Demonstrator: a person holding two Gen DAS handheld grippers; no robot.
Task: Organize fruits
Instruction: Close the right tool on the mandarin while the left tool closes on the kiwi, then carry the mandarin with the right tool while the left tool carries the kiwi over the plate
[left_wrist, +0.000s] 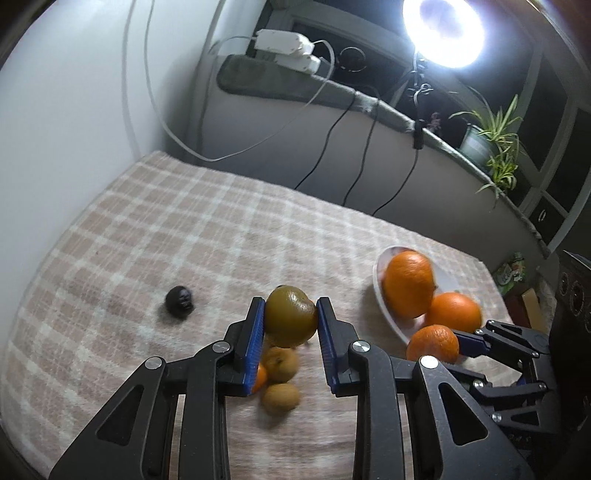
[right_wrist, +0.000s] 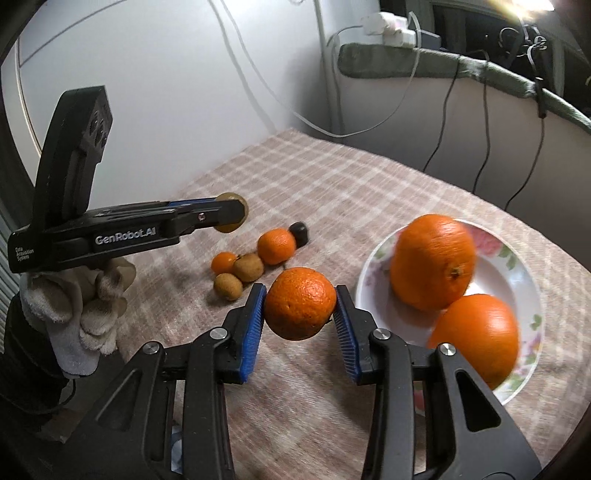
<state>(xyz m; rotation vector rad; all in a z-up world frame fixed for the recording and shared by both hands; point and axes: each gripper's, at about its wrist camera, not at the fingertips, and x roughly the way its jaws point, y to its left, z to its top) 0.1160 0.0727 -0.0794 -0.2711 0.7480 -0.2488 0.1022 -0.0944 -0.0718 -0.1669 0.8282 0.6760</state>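
Fruits: my right gripper (right_wrist: 300, 304) clamps an orange (right_wrist: 300, 302) just beside the plate (right_wrist: 524, 280); my left gripper (left_wrist: 290, 319) clamps a brown fruit (left_wrist: 291, 317) above the tabletop (left_wrist: 147, 229). I recommend releasing only once each is low over the plate.

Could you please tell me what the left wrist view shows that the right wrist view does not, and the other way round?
Only the left wrist view shows the ring lamp and the potted plant. Only the right wrist view shows the gloved hand under the left gripper and the plate's floral rim. Both show the left gripper shut on a brownish fruit, the right gripper shut on an orange, two oranges on the plate, small fruits on the checked cloth, and a dark object.
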